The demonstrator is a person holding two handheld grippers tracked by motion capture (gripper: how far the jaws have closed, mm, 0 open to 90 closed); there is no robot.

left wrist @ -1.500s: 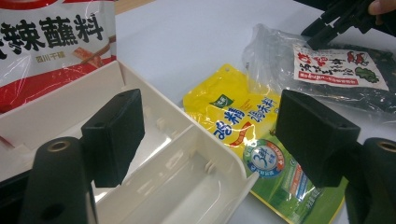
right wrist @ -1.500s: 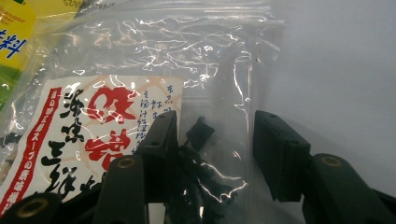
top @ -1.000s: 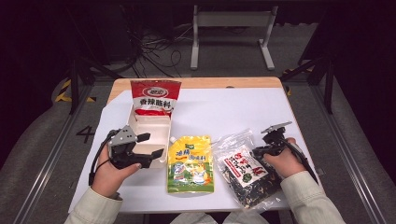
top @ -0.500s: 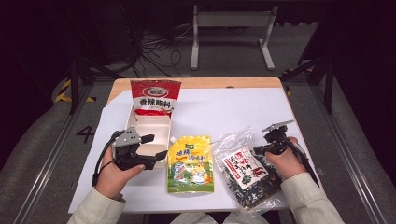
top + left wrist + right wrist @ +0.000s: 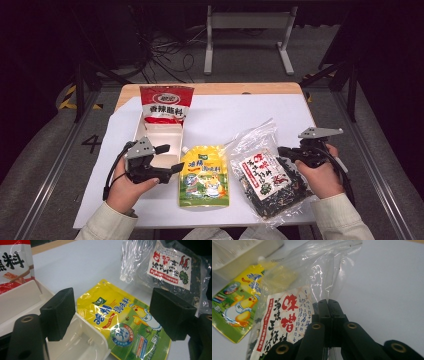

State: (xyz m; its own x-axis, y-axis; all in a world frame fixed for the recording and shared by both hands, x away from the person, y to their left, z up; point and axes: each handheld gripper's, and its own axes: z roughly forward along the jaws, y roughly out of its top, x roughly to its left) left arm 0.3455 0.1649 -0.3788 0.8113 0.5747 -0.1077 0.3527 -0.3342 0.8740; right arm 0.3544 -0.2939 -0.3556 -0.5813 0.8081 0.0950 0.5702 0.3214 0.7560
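Observation:
A clear bag of dark dried seaweed [image 5: 265, 172] with a red and white label lies at the right of the white sheet. My right gripper [image 5: 281, 151] is shut on the bag's right edge and holds that edge up off the table. In the right gripper view the closed jaws [image 5: 328, 305] pinch the clear film of the seaweed bag [image 5: 287, 315]. My left gripper [image 5: 170, 159] is open, hovering over the near end of a white tray [image 5: 160, 135]. Its jaws [image 5: 115, 312] stand wide apart, with nothing between them, above a yellow spout pouch [image 5: 120, 322].
The yellow pouch [image 5: 204, 175] lies flat between the two hands. A red snack bag [image 5: 165, 105] rests on the tray's far end. The white sheet [image 5: 240, 115] covers most of the wooden table. Dark floor, cables and a metal stand lie beyond.
My right gripper has risen with the seaweed bag's edge in it, and the bag's right side has come up. The left hand has stayed about where it was.

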